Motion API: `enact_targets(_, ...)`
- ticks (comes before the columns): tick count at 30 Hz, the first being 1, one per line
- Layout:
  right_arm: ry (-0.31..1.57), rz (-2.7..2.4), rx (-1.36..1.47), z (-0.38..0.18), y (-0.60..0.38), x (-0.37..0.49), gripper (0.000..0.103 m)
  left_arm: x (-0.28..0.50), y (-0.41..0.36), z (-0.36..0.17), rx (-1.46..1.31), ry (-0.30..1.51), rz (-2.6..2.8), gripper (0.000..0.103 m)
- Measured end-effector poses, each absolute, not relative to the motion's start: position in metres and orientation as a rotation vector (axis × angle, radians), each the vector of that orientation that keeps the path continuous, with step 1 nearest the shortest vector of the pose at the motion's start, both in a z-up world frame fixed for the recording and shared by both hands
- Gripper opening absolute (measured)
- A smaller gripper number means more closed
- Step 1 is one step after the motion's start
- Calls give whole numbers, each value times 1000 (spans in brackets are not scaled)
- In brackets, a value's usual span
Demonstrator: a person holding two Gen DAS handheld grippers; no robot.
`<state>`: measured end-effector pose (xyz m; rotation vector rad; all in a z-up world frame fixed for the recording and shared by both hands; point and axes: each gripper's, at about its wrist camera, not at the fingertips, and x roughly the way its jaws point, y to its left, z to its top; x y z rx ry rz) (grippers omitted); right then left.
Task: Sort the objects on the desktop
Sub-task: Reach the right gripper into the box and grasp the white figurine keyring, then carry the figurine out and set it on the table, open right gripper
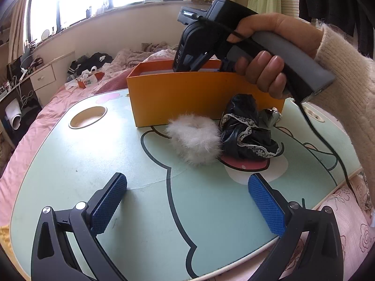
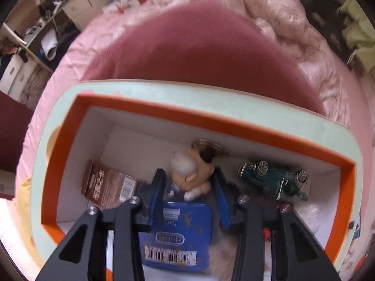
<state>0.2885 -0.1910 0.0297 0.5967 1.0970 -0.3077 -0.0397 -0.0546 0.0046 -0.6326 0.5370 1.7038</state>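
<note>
Right gripper (image 2: 187,187) above orange box (image 2: 234,123), fingers clenched on small doll (image 2: 194,175). Left gripper (image 1: 187,201) fingers released over counter (image 1: 82,164), near white fur scrunchie (image 1: 194,140).

The orange box (image 1: 187,98) hides the right gripper's fingers behind its near wall in the left wrist view, and its contents cannot be seen from there. A shiny metal thing (image 1: 271,117) sits half hidden behind the black lace cloth (image 1: 246,126). In the blurred right wrist view the print on the blue tin (image 2: 178,234) is unreadable, and whether the pads press the small figurine (image 2: 192,173) cannot be told
</note>
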Motion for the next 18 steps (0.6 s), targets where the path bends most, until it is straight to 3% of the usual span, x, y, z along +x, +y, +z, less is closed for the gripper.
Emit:
enact_targets(4, 1040, -287, 598, 38, -193, 279, 34, -41, -55, 5, -630, 537, 1698, 103)
enact_targets(13, 571, -227, 525, 146, -161, 170, 32, -41, -55, 5, -625, 541, 1688, 103)
enact_targets(18, 513, -172, 466, 166, -127, 116, 32, -41, -55, 4, -622, 542, 1682, 103)
